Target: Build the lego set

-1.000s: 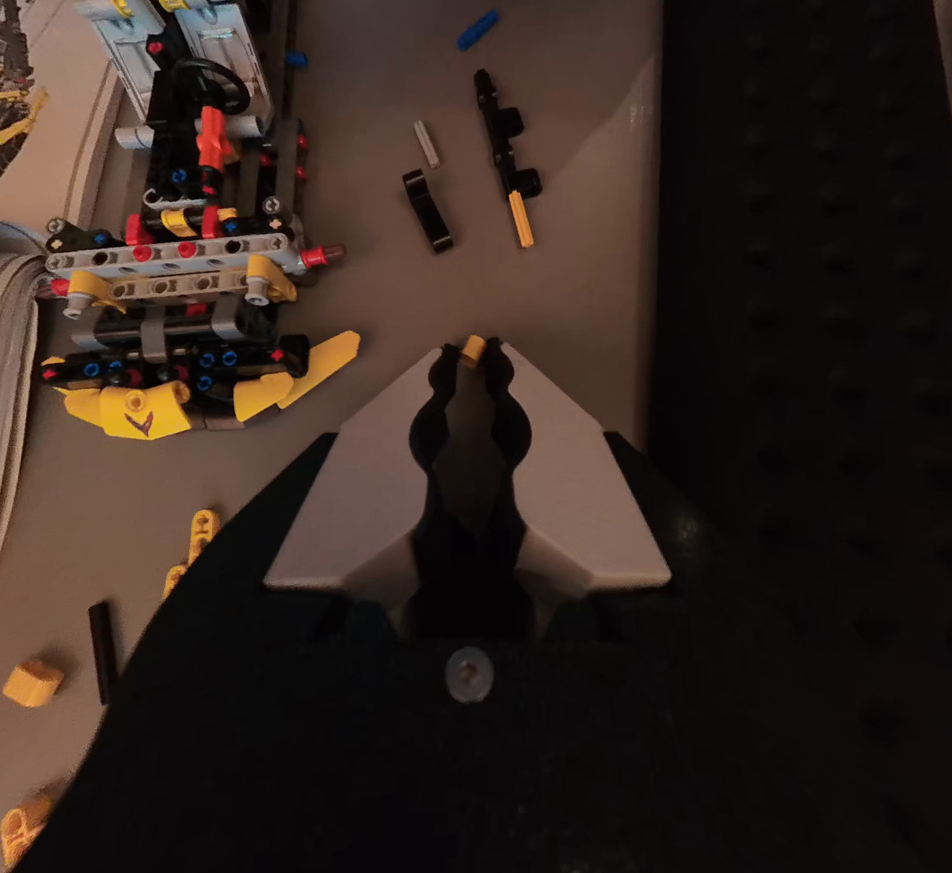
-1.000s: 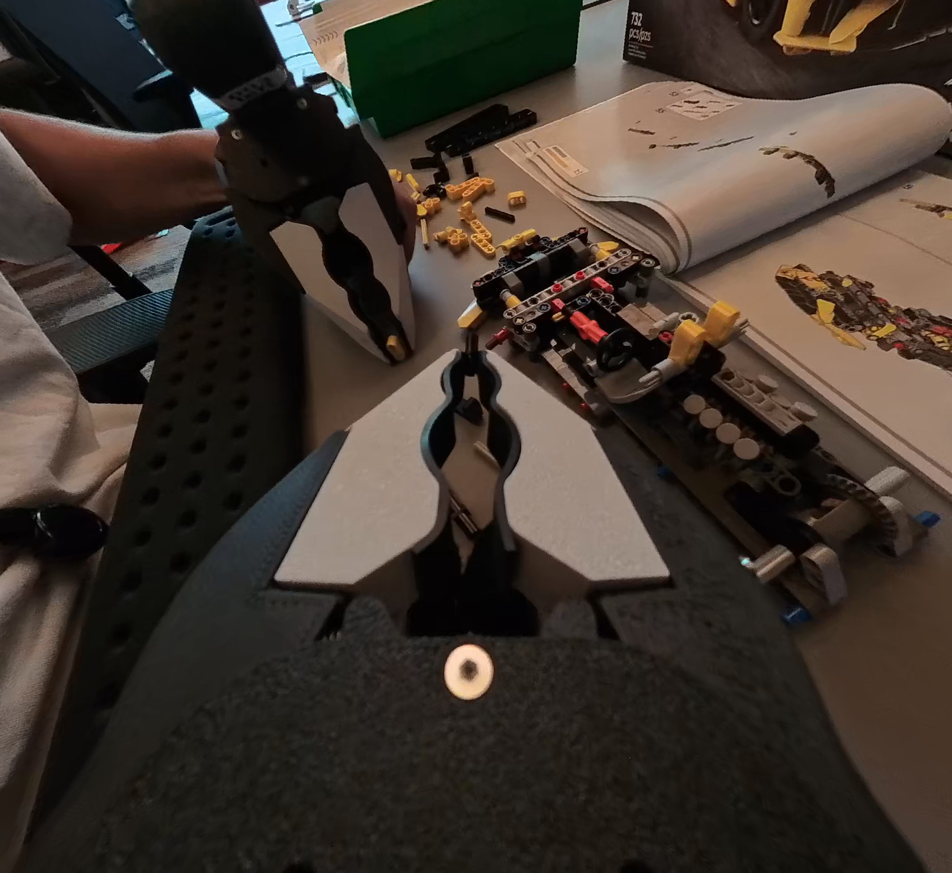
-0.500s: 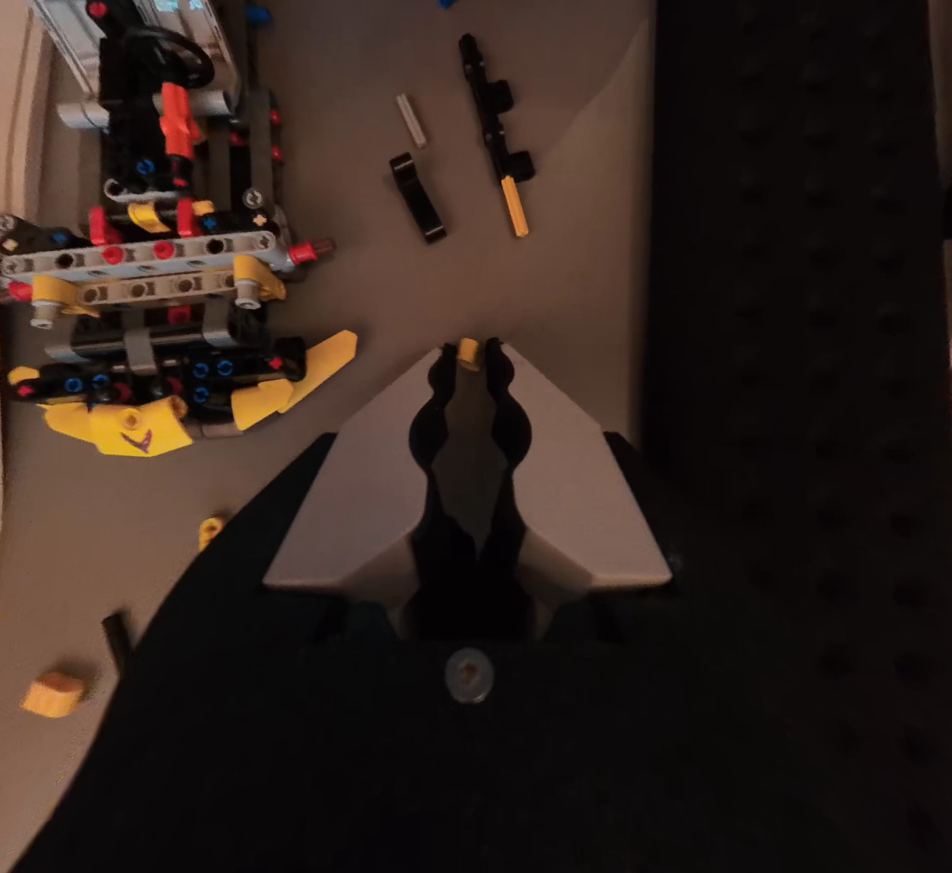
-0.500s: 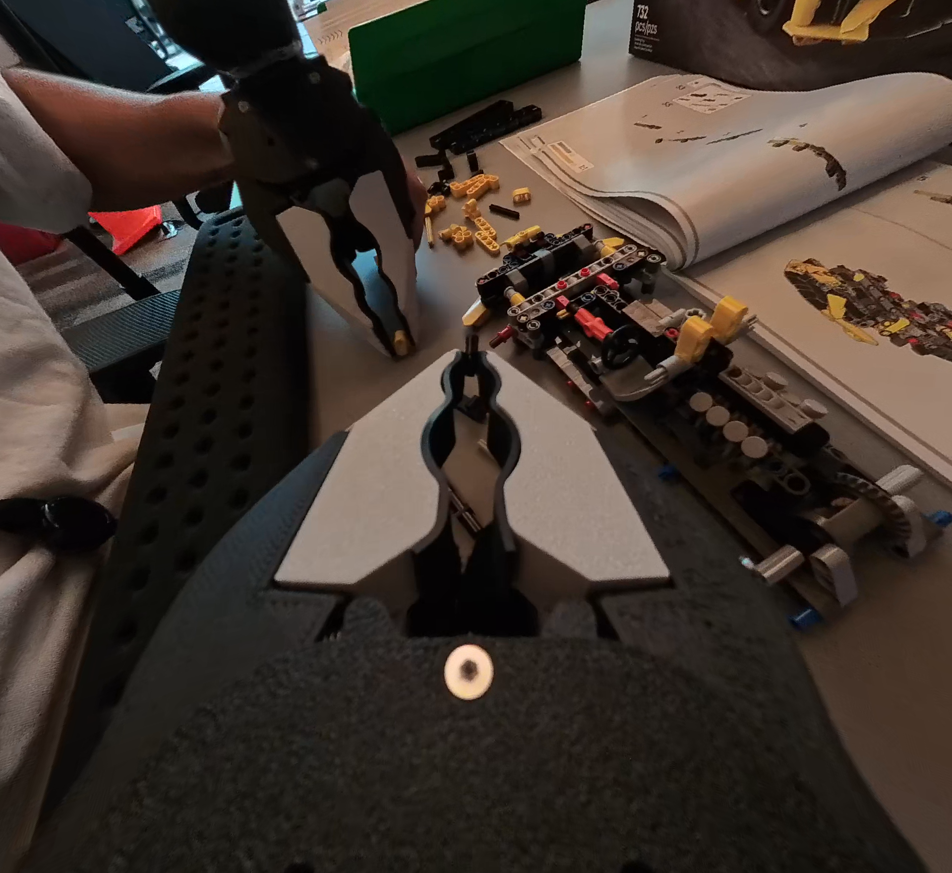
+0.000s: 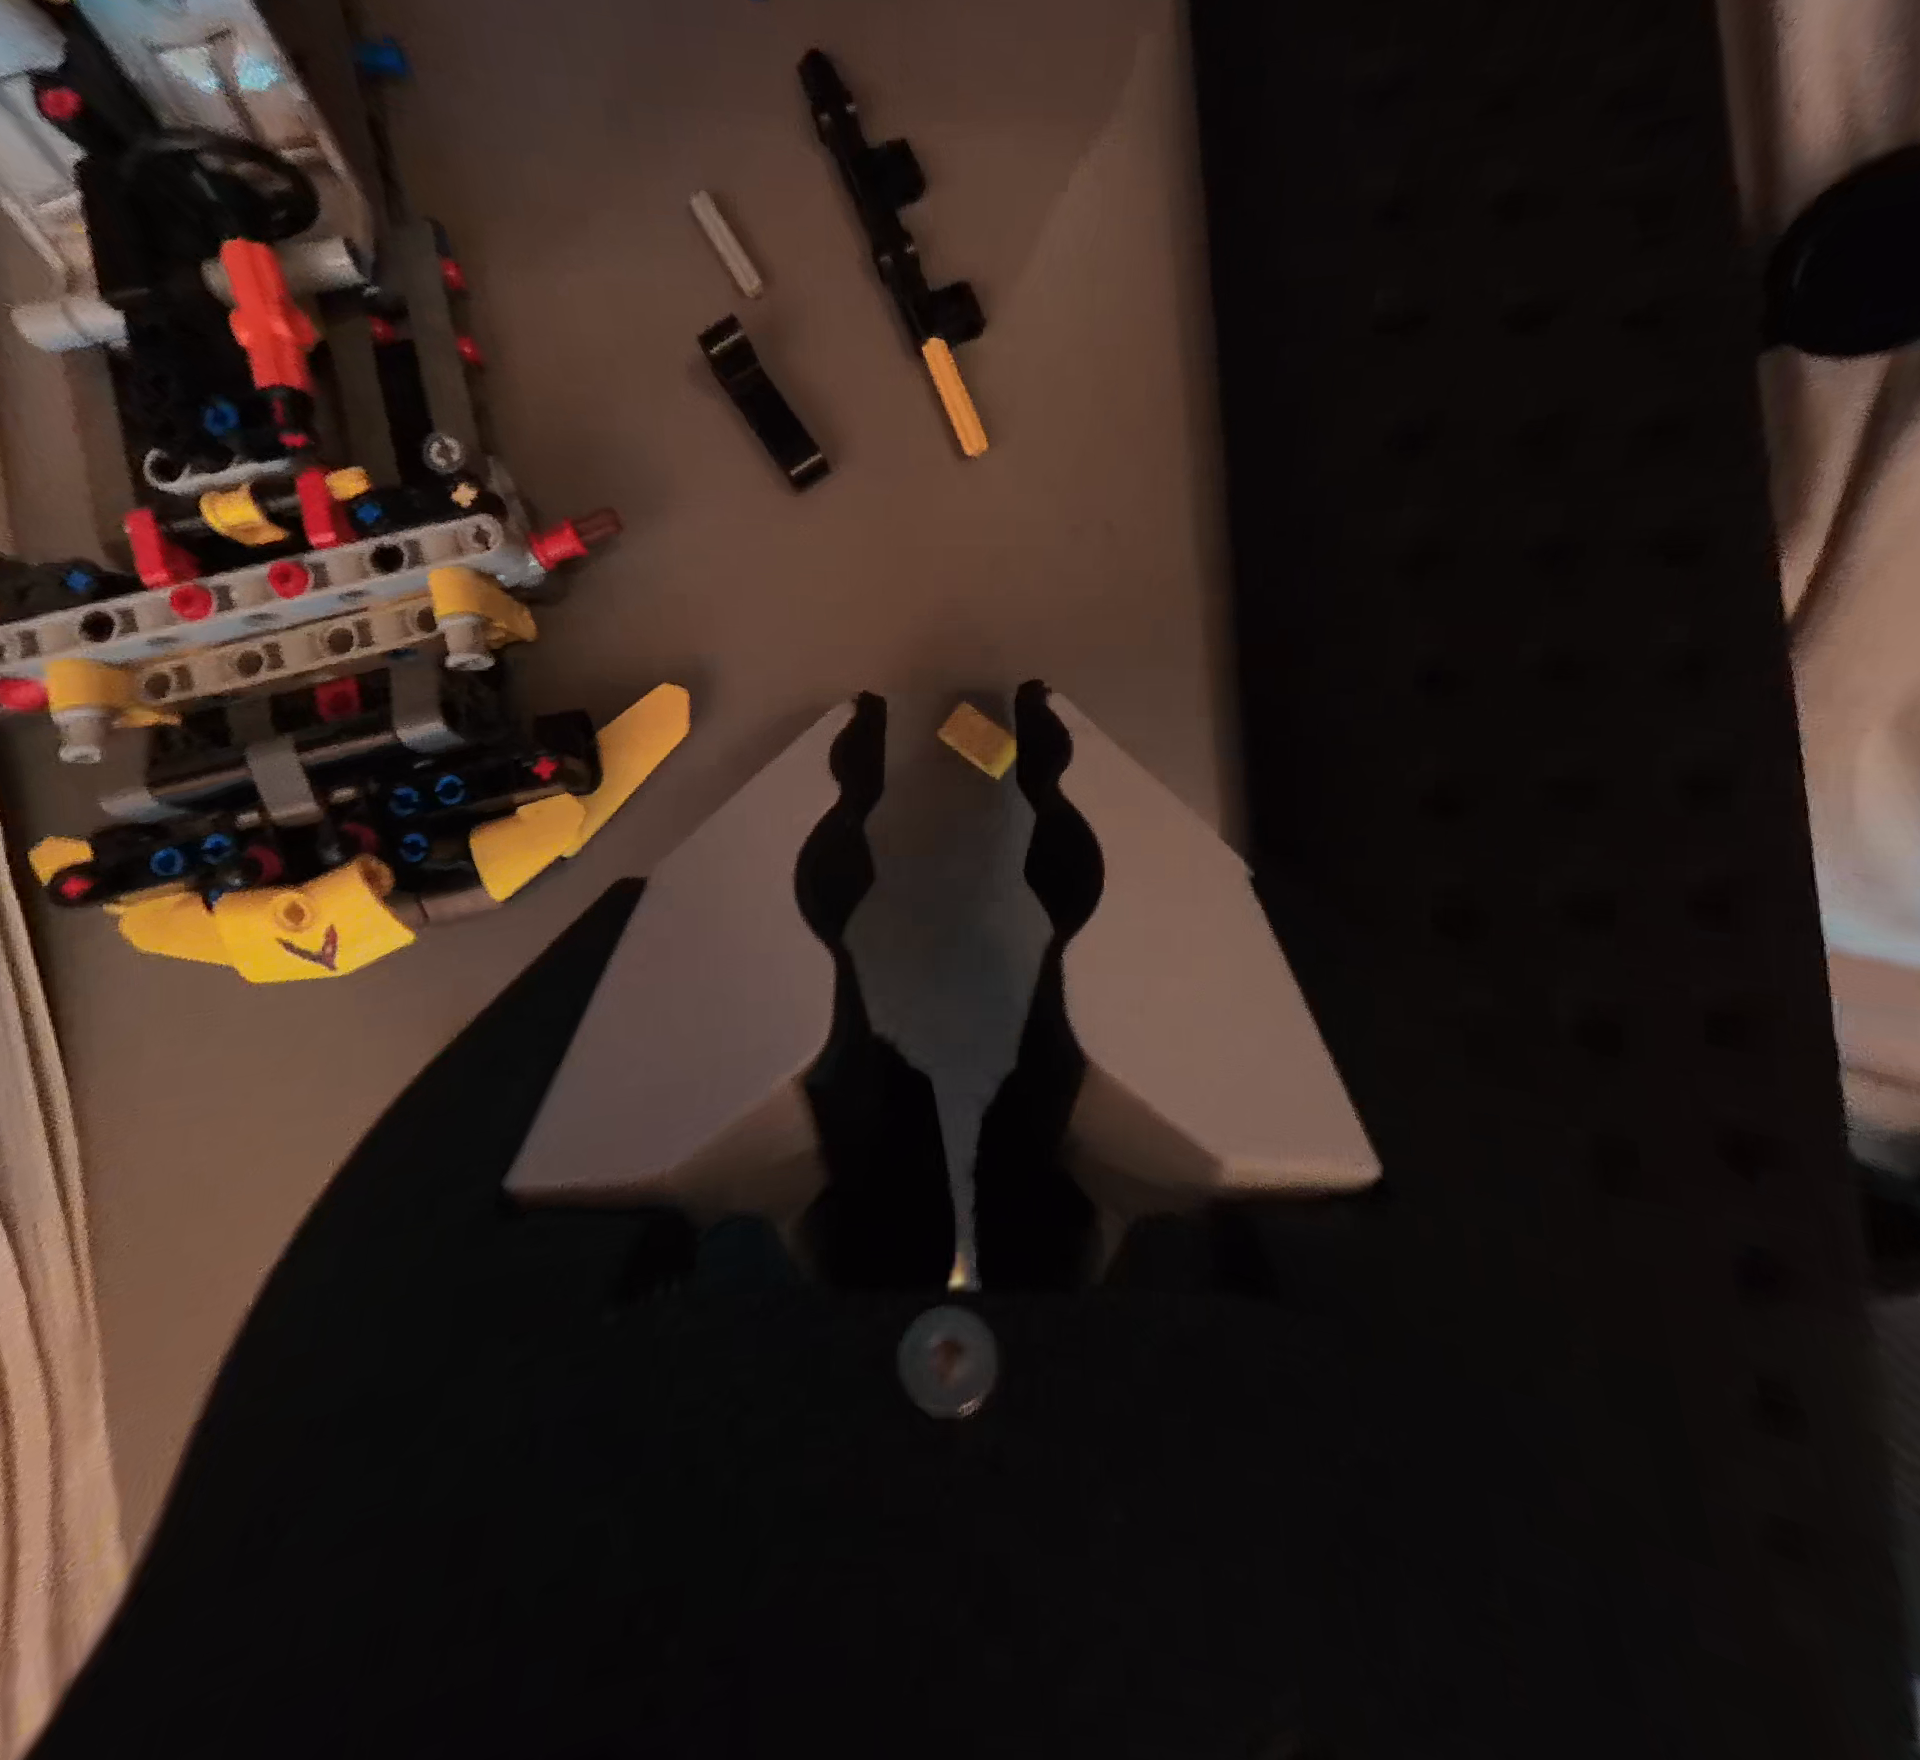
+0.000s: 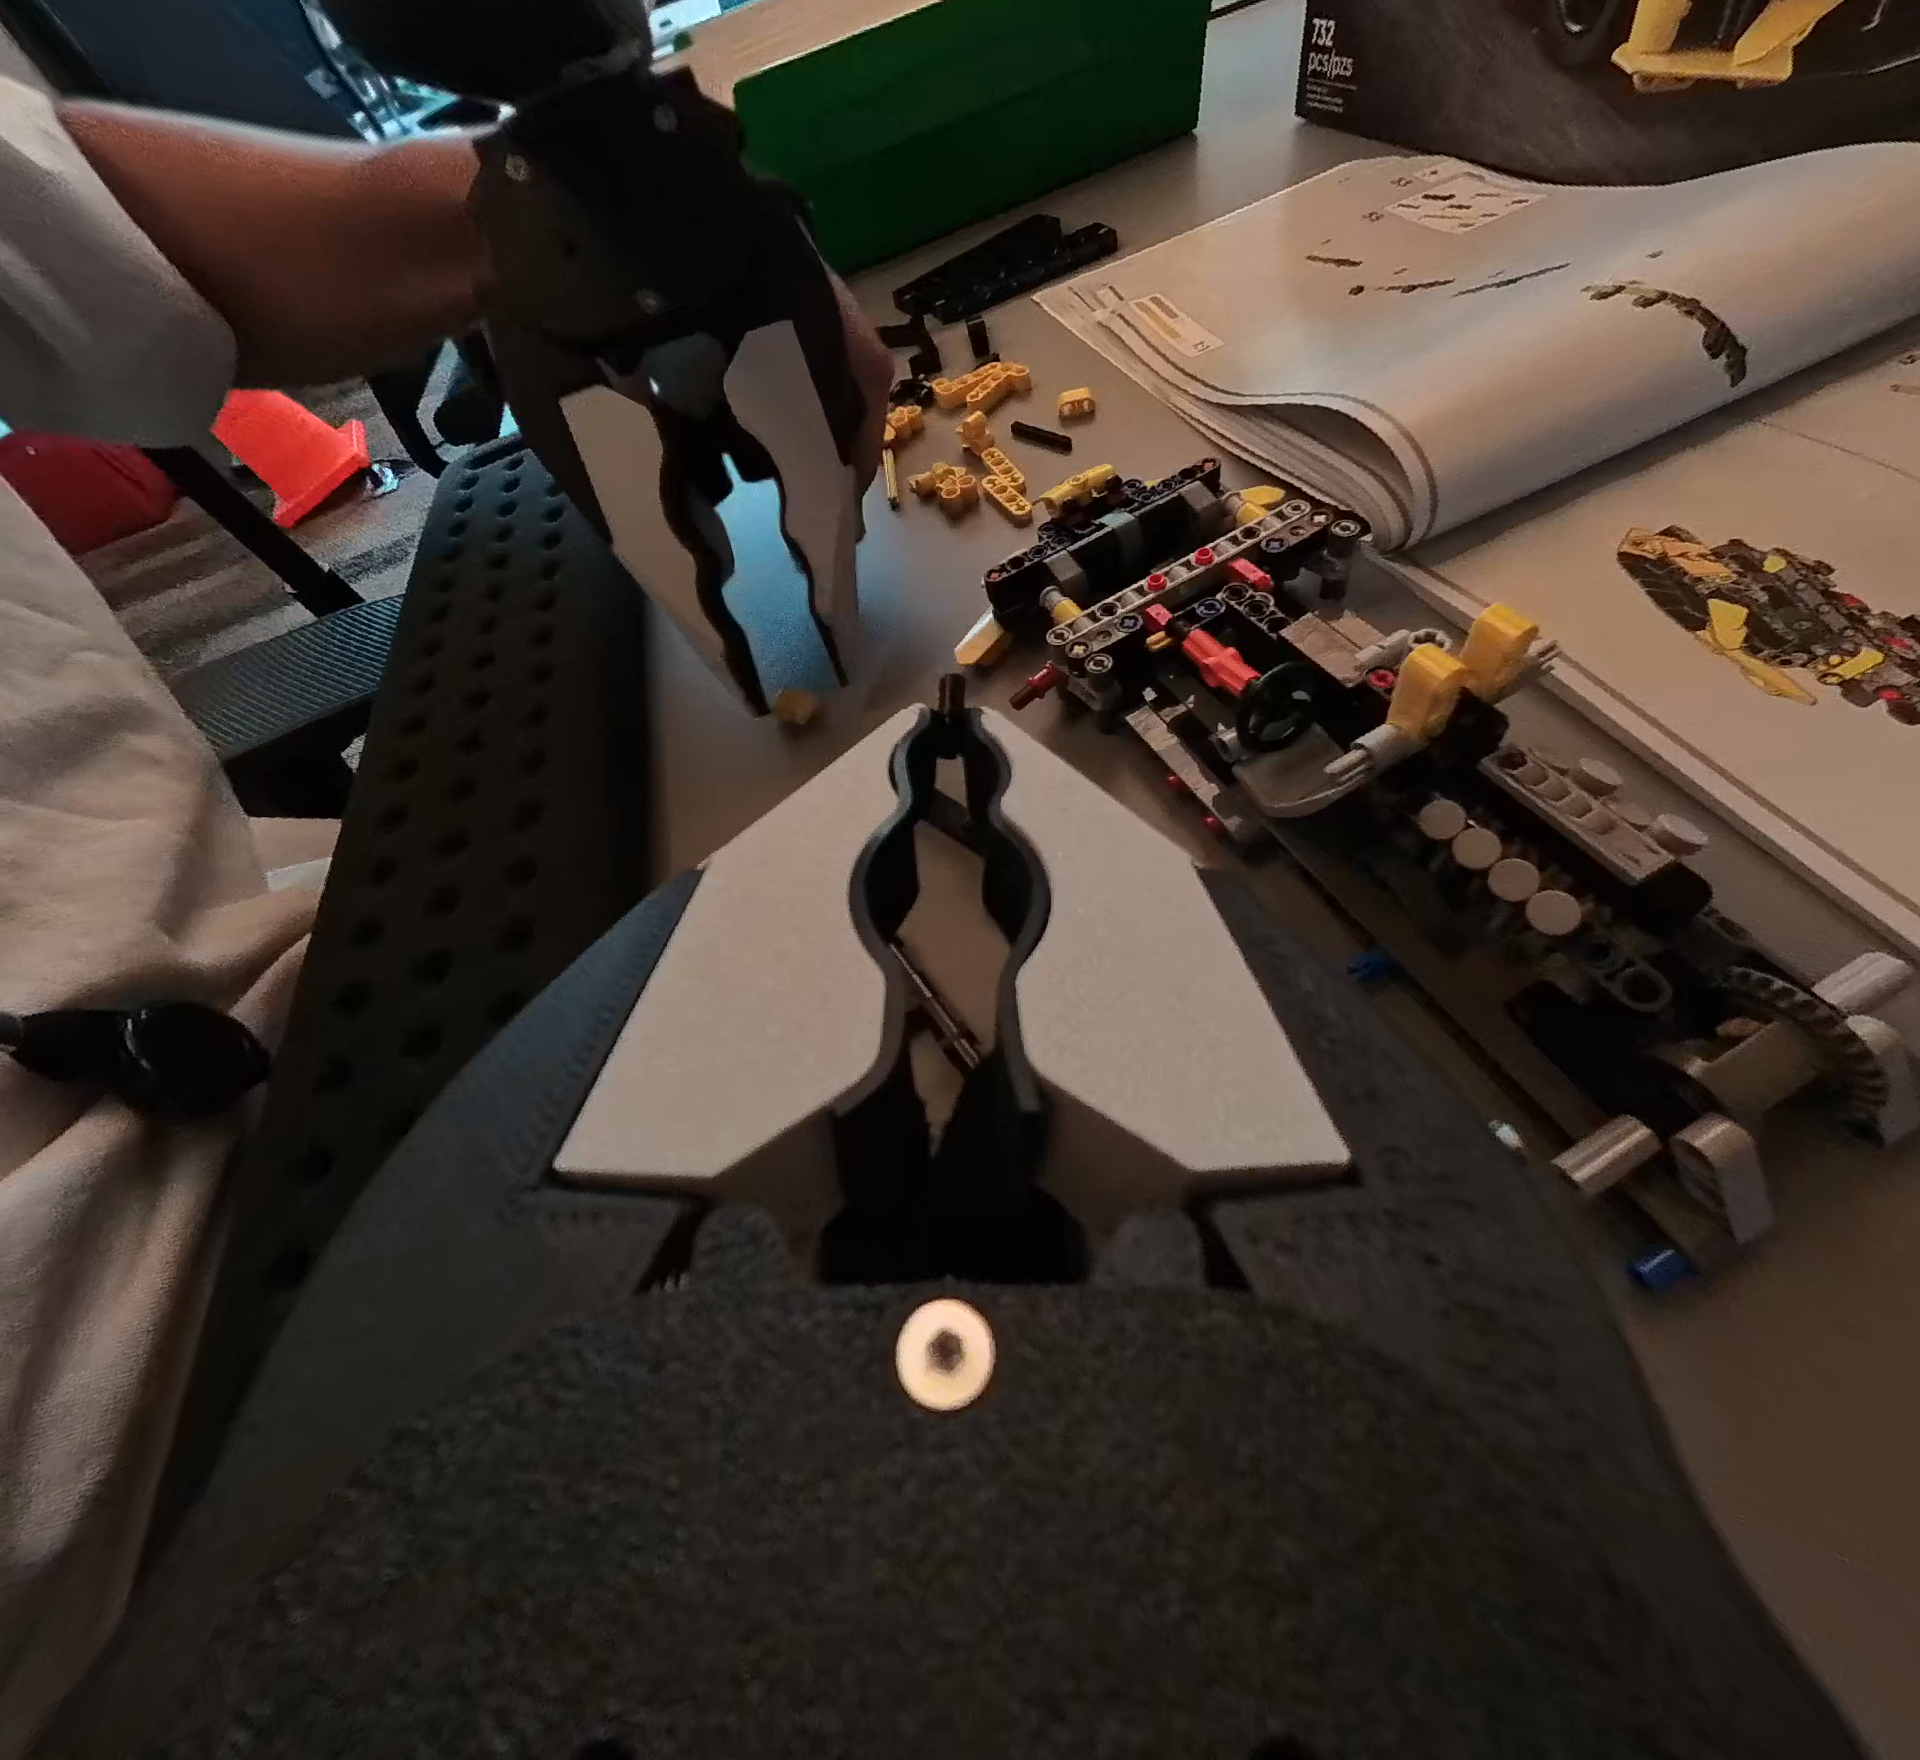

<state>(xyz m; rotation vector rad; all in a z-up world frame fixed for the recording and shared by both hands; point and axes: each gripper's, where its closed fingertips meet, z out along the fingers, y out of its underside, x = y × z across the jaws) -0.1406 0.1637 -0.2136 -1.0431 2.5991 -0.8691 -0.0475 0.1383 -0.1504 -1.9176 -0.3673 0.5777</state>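
Left gripper (image 5: 948, 708) spread over a small yellow piece (image 5: 977, 740); right gripper (image 6: 949, 723) pinching a thin black pin (image 6: 949, 698).

The blocky yellow piece lies on the smooth desk (image 5: 997, 152) between the left gripper's wavy black tips, nearer one tip. Just ahead of the right gripper sits the half-built car chassis (image 6: 1278, 702), studded beams in black, grey, red and yellow; beyond it loose yellow pieces (image 6: 977, 453), a curled instruction booklet (image 6: 1507, 339) and a green bin (image 6: 977, 89).
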